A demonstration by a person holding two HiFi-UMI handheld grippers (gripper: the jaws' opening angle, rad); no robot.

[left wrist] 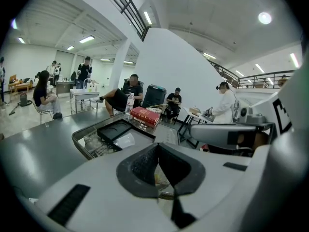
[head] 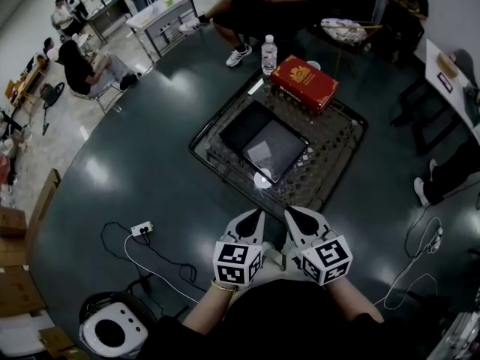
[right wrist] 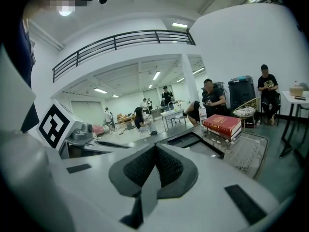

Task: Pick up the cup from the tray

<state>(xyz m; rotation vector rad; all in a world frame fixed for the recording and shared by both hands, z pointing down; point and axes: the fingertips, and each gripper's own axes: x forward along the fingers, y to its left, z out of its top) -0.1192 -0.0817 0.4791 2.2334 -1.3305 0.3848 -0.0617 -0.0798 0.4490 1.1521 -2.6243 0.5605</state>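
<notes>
Holding both tools low over the dark round worktop [head: 135, 163], the person has them just short of the wire tray's [head: 352, 126] near edge, side by side and aimed at it. The left hand-held gripper [head: 260, 211] has its jaws pressed together with nothing between them, and the right hand-held gripper [head: 287, 210] is closed and empty in the same way. The cup [head: 263, 178], small and pale, sits inside the tray at its near rim, just beyond both sets of tips and untouched. Further in the tray lie a black flat insert [head: 247, 126] and a grey panel [head: 276, 150]; a red box [head: 304, 82] rests at the tray's far side. A water bottle [head: 268, 55] stands just beyond the tray's far edge.
</notes>
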